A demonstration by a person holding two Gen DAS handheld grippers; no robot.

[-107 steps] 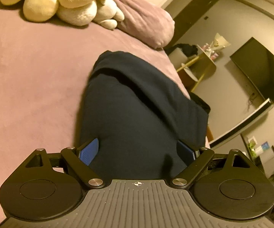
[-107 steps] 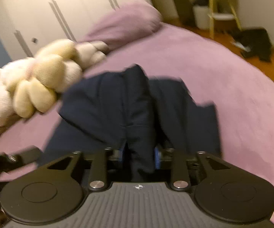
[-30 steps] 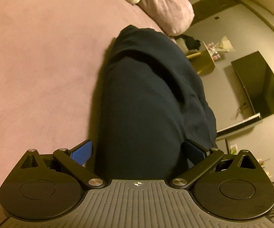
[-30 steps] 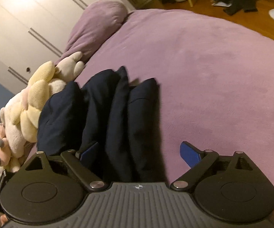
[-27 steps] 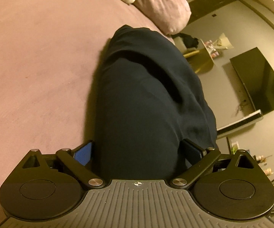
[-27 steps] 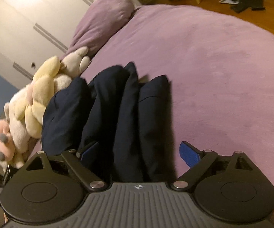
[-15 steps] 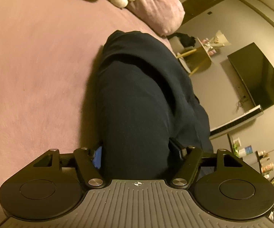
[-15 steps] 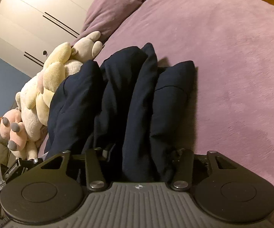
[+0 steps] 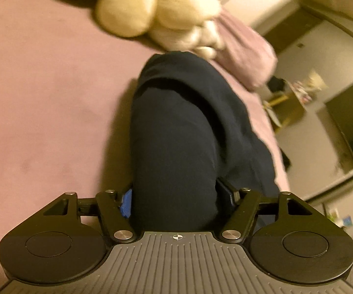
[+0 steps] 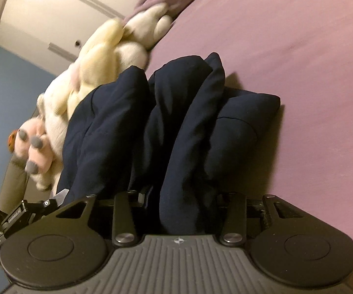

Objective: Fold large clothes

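Note:
A folded dark navy garment (image 9: 181,132) lies on the purple bedspread (image 9: 41,103). My left gripper (image 9: 176,199) is shut on the thick near end of the bundle, its blue pads pressed against both sides. In the right wrist view the same garment (image 10: 181,132) shows several stacked folds. My right gripper (image 10: 183,198) is shut on its near end, and the cloth hides the pads. The left gripper's body (image 10: 17,215) shows at the lower left of the right wrist view.
Cream and pink plush toys (image 10: 98,73) sit right behind the garment, also in the left wrist view (image 9: 157,7). A purple pillow (image 9: 245,54) lies beyond them. A yellow side table (image 9: 286,107) and a dark TV (image 9: 350,127) stand past the bed edge.
Both grippers have closed from open onto the folded garment's near end. Both views have swung, bringing the plush toys closer in frame.

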